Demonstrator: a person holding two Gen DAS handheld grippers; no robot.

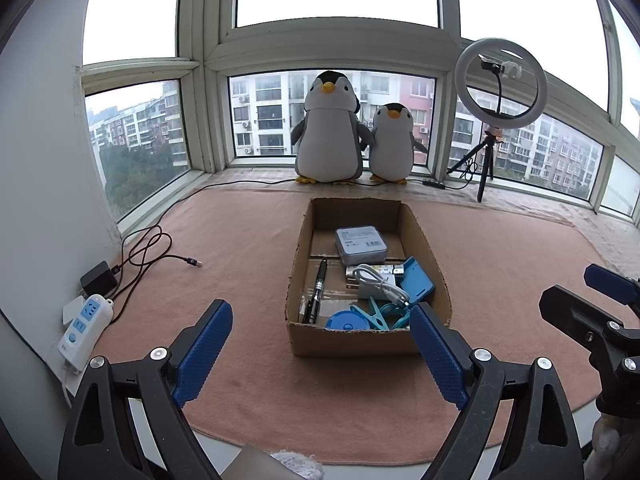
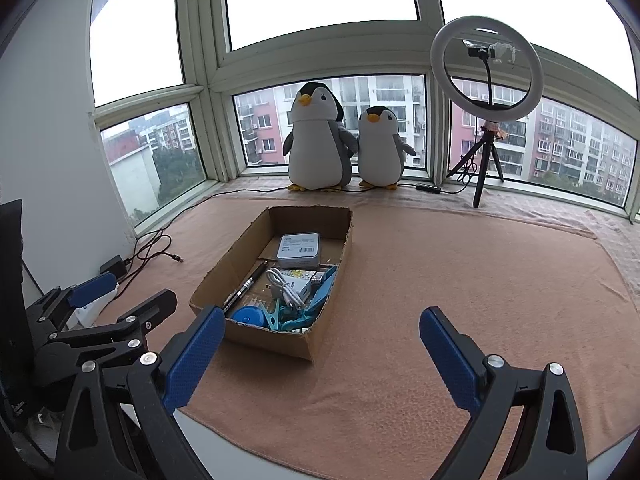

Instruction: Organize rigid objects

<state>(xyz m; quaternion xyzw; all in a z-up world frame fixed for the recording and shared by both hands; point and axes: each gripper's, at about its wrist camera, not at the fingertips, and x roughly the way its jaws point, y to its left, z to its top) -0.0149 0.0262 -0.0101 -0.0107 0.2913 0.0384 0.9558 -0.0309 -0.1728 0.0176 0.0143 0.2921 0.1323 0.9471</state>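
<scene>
Every small thing seems to lie in the cardboard box (image 1: 424,248), the mat (image 2: 460,280) looks bare, and both the left gripper (image 1: 320,352) and the right gripper (image 2: 320,356) hang wide and empty.

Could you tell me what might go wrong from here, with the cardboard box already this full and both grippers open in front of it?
1. The white cable lies looped loosely over the charger; lifting either could drag the other along.
2. The cardboard box looks light and sits unanchored on the cloth, so a nudge from the left gripper may slide it.
3. The right gripper hangs close beside the left one, so they could collide when reaching in.
</scene>
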